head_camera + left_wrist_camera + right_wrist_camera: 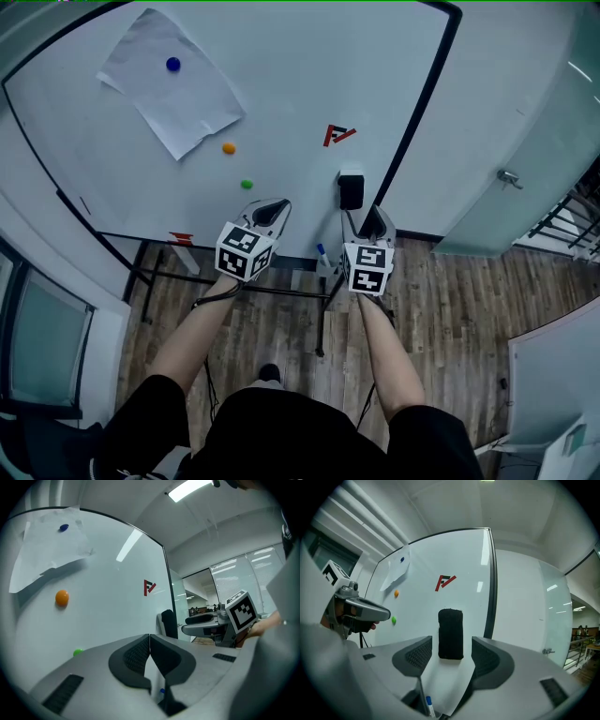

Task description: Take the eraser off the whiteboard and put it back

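The eraser (451, 633) clings to the whiteboard (423, 609) under its red logo (445, 581), near the board's right frame. The right gripper (451, 660) faces it, jaws spread and seemingly not touching it. The left gripper (150, 656) is pressed together on nothing.

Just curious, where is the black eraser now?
Head view: black rectangular eraser on the whiteboard near its right frame, under the red logo, before the right gripper.

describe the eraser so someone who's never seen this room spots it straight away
Start at the big whiteboard with the black frame. Near its right edge, just below the small red logo, sits the eraser. It is the only black, upright rectangular block on the board; the rest are small round magnets and a paper sheet.
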Available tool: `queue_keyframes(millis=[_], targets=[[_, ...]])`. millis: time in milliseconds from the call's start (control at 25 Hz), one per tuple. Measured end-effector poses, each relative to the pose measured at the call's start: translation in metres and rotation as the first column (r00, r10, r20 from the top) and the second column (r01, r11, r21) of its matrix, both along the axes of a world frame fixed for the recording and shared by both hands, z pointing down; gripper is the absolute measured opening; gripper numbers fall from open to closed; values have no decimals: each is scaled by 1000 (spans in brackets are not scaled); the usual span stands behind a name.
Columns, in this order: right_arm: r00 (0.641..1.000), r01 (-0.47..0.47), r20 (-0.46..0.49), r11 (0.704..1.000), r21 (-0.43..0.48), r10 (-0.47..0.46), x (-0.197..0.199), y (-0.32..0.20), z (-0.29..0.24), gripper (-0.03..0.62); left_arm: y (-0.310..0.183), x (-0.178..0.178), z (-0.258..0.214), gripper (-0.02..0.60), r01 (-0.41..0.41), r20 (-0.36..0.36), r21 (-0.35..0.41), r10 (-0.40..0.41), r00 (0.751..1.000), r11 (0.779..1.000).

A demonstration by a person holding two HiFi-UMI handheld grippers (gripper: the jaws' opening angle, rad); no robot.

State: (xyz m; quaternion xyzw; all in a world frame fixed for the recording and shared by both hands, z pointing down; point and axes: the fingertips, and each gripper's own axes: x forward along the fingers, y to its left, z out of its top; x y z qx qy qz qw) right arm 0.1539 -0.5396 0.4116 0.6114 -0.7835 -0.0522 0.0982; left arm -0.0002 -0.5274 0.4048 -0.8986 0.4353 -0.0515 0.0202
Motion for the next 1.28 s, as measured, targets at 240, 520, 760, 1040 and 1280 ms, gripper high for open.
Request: queue_keyframes(millis=[240,520,760,1040,1280], targets=[[999,47,17,998,-28,-47,16,34,8,211,36,15,0,23,28,-6,2,-28,1000,1000],[994,107,6,993,-43,-107,38,89,20,88,88,38,12,23,60,-13,-5,-60,998,998],[990,138,16,989,-53,-137,60,139,28,26,144,58,21,23,88,-13,-15,-88,996,996],[982,189,40,979,-71,-187,77,202,35,25,212,76,29,23,111,11,-29,-111,994,993],[979,203,36,975,-86,-201,97,252,42,25,259,92,36,23,125,15,-44,-125,992,991]])
